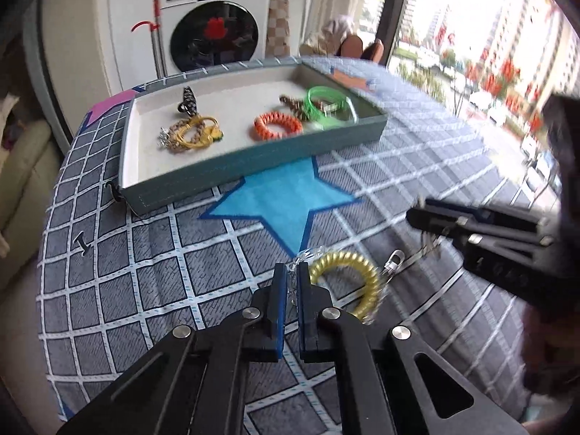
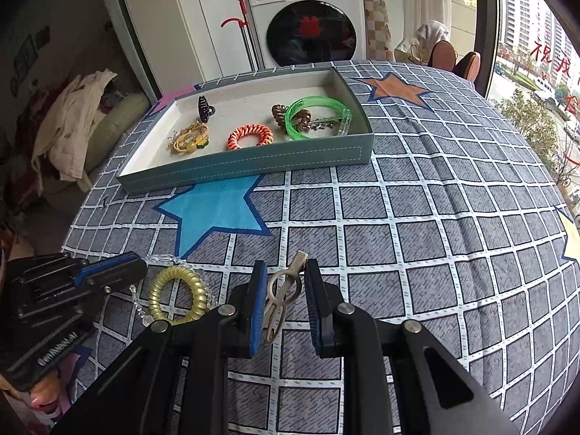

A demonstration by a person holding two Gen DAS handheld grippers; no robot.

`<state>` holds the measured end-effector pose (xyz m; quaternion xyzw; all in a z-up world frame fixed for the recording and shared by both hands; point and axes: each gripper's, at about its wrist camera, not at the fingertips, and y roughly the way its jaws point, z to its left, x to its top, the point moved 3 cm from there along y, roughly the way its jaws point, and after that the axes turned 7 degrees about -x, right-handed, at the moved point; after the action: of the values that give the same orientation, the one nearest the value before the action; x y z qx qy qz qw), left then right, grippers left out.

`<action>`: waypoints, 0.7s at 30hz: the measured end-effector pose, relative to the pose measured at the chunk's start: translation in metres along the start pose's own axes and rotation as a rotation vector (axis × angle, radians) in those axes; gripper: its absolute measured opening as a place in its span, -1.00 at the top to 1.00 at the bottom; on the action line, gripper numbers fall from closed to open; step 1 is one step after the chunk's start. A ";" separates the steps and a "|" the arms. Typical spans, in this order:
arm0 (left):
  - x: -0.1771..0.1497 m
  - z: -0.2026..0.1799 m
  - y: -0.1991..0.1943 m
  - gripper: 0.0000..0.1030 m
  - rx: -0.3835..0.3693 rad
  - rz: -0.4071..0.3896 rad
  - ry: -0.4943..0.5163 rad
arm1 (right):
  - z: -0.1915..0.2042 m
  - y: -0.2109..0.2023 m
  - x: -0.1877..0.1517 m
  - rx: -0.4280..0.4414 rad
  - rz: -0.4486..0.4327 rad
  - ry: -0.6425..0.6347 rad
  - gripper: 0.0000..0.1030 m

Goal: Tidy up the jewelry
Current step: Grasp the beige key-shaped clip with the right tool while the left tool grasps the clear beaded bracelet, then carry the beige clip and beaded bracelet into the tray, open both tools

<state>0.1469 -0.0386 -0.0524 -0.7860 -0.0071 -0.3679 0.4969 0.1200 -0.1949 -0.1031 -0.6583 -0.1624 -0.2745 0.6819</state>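
A teal tray (image 2: 246, 166) at the back of the checked cloth holds a black claw clip (image 2: 204, 108), a yellow cord bracelet (image 2: 188, 141), an orange braided bracelet (image 2: 235, 137), a brown spiral tie (image 2: 279, 112) and a green bangle (image 2: 311, 103). My left gripper (image 1: 293, 270) is shut on a clear bead bracelet (image 1: 308, 253), just left of a gold spiral hair tie (image 1: 340, 258) on the cloth. The right wrist view shows the same gripper (image 2: 143, 262), beads (image 2: 165, 259) and tie (image 2: 174, 272). My right gripper (image 2: 284, 264) is shut on a metal hair clip (image 2: 282, 293).
The checked cloth (image 2: 417, 253) with blue (image 2: 217, 210) and orange (image 2: 395, 90) stars covers a rounded table. A washing machine (image 2: 311, 21) stands behind, a large window (image 2: 536, 36) is at the right, and clothes lie on a sofa (image 2: 72, 127) at the left.
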 end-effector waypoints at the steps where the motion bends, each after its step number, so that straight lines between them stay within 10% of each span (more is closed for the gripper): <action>1: 0.001 0.000 -0.003 0.52 -0.007 -0.010 -0.011 | -0.001 0.000 0.001 0.003 -0.001 0.005 0.56; 21: 0.040 0.001 -0.059 0.52 -0.063 -0.184 -0.070 | 0.004 -0.023 0.019 0.047 -0.057 0.009 0.56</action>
<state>0.1543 -0.0224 0.0165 -0.8096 -0.0853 -0.3842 0.4355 0.1220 -0.1938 -0.0727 -0.6359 -0.1843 -0.2928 0.6899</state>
